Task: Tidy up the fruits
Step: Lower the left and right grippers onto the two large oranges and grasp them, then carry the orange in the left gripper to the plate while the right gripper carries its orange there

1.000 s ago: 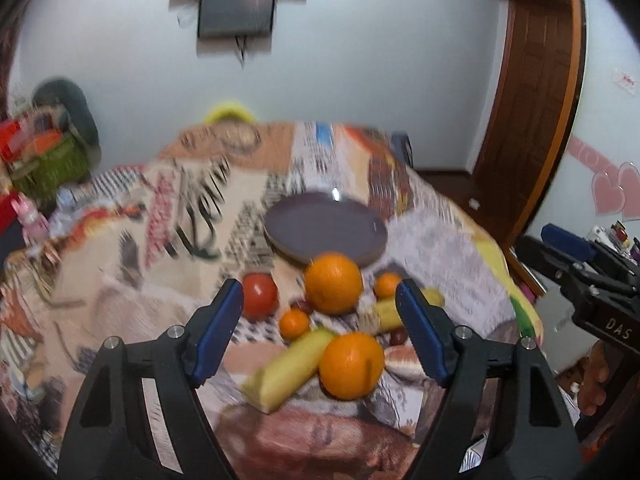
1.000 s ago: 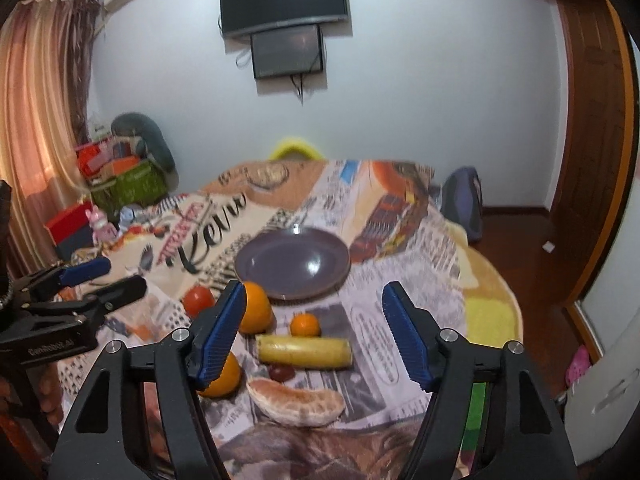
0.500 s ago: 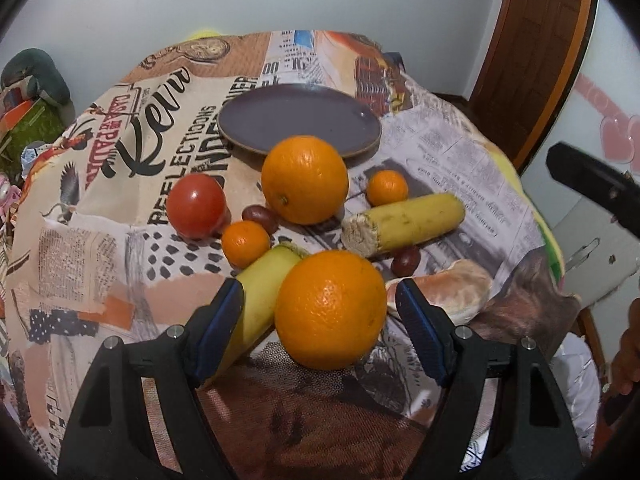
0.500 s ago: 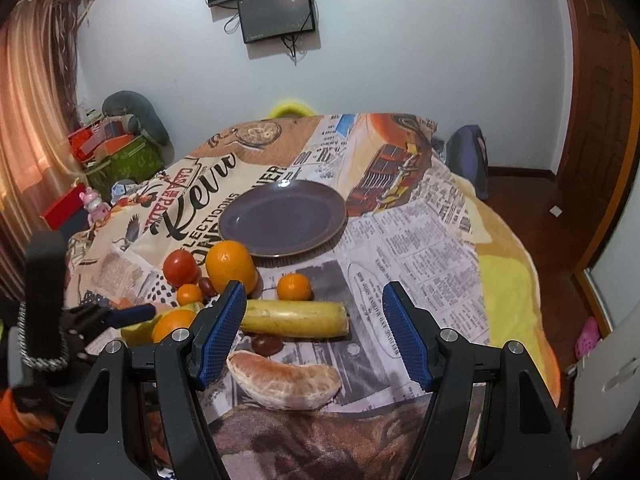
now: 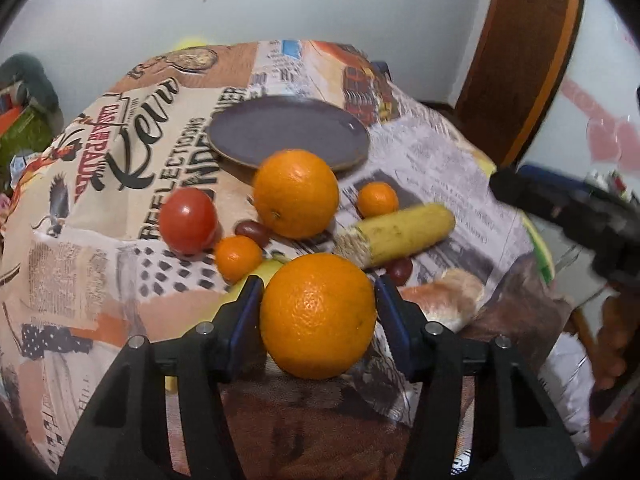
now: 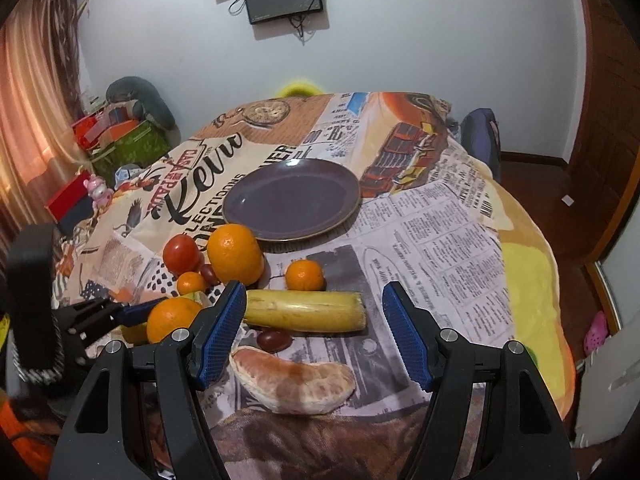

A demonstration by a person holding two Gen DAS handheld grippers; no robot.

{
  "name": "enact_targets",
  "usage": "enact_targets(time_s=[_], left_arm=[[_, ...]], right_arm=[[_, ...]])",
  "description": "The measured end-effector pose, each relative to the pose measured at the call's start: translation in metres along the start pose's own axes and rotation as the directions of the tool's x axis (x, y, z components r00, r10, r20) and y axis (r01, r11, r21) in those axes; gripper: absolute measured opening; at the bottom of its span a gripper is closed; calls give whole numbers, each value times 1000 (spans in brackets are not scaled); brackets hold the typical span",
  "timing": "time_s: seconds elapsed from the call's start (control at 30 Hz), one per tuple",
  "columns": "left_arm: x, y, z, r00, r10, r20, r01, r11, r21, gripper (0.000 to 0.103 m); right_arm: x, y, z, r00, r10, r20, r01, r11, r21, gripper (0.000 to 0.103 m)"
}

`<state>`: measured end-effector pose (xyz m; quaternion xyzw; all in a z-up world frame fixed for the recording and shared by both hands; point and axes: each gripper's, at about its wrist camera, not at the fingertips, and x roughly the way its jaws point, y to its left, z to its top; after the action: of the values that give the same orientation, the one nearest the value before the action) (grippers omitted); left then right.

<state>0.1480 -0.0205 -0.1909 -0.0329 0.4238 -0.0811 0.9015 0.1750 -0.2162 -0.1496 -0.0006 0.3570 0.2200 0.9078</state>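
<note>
My left gripper [image 5: 318,292] is shut on a large orange [image 5: 318,316] at the table's near edge; the same orange shows in the right wrist view [image 6: 172,318] between the blue left fingertips [image 6: 136,312]. A second large orange [image 5: 296,192], a tomato [image 5: 187,220], two small tangerines [image 5: 238,258] [image 5: 377,199], a cut banana piece [image 5: 396,234] and a peeled citrus segment [image 6: 294,382] lie in front of the empty purple plate [image 6: 292,200]. My right gripper [image 6: 314,322] is open and empty, above the segment and the banana [image 6: 306,310].
Two dark grapes [image 5: 252,229] [image 6: 274,340] lie among the fruit. A yellow fruit [image 5: 260,276] sits partly hidden behind the held orange. The table carries a newspaper-print cloth [image 6: 432,232]. Boxes and a green bin [image 6: 128,140] stand at the far left; a door [image 5: 516,60] is at right.
My left gripper came down over the near large orange and its jaws closed onto it. My right gripper drifted a little lower toward the segment and stayed open.
</note>
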Motion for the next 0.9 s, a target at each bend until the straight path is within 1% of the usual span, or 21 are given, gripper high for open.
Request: enact_targets(time_s=[0.13,0.3,0.5,0.57,0.87,0.9], left_arm=[[-21,16,9,997,28,74,-26,999,-26,56],[-35,48,20,991,59,121,-49,996,-80,56],[-34,80,24,987,94,133,-76,989,-131,56],[-31,89,24,987,93,131,-74,987,-144,56],[-13,100,26,990,80,118,-61,986,-156,56],[-12,100,26,989,81,120,-62,986,-156,56]], right_arm=[[12,9,6,1000,12,-10,-13,999,-30,68],[37,27,15,998,52,-42,-54,997,-58,68],[73,46,21,991,87,-100,-96,992,-85,67],[85,52,22,988,95,-120,-106,990,-90,67],[124,58,21,973,115,-200,-134,987,-84,67],[127,58,20,969,128,-212,-147,986,-76,65]])
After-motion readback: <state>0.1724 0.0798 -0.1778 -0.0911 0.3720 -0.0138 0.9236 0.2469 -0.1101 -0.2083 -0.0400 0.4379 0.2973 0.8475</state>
